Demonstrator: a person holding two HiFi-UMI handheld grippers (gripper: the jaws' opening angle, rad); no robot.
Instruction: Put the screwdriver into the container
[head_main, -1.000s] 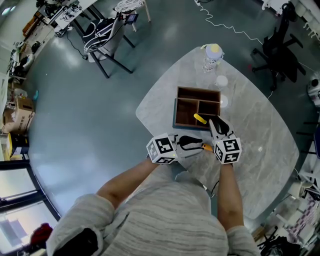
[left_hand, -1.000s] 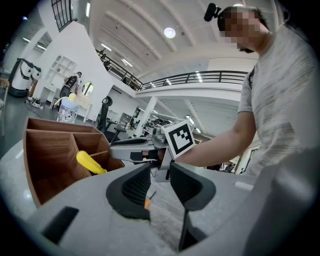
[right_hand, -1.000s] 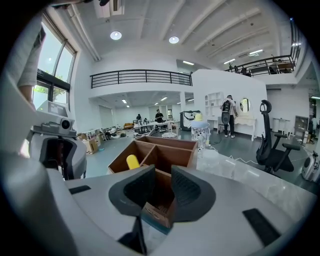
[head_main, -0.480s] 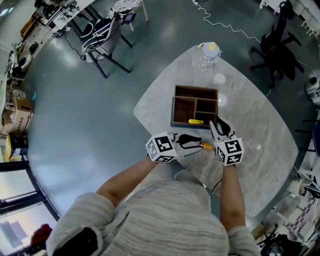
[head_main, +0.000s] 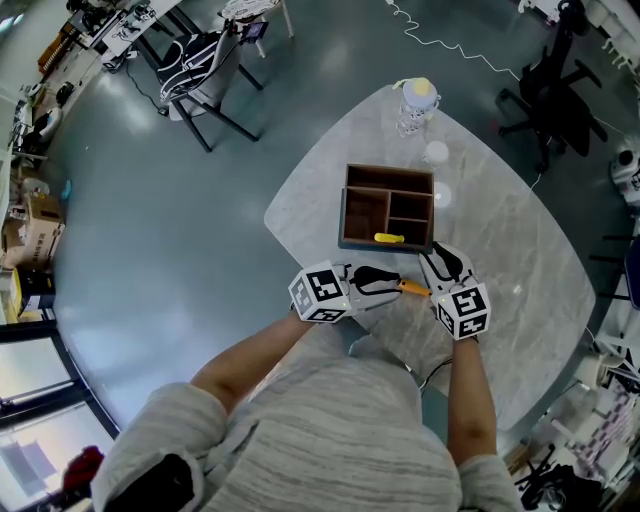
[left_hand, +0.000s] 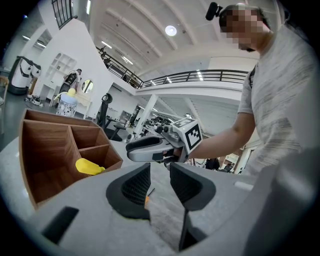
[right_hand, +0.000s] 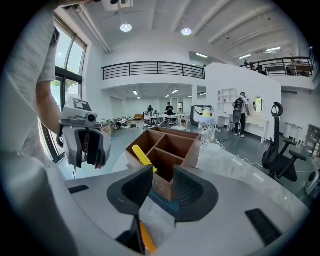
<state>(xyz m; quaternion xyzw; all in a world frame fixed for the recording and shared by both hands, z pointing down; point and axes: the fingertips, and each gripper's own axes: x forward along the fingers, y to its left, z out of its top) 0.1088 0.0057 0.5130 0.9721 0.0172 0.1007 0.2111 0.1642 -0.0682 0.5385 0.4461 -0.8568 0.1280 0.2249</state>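
No readable text, label or number shows anywhere

A capped bottle (head_main: 417, 101) stands on the marble table (head_main: 522, 255).

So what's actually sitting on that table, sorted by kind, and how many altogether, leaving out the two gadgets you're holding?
Wooden container: 1
Hand tools: 2, the yellow screwdriver inside the container and the orange-handled tool outside it
Clear bottle: 1
Small white round items: 2
Total: 6

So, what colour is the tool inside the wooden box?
The tool is yellow, clearest in the left gripper view.
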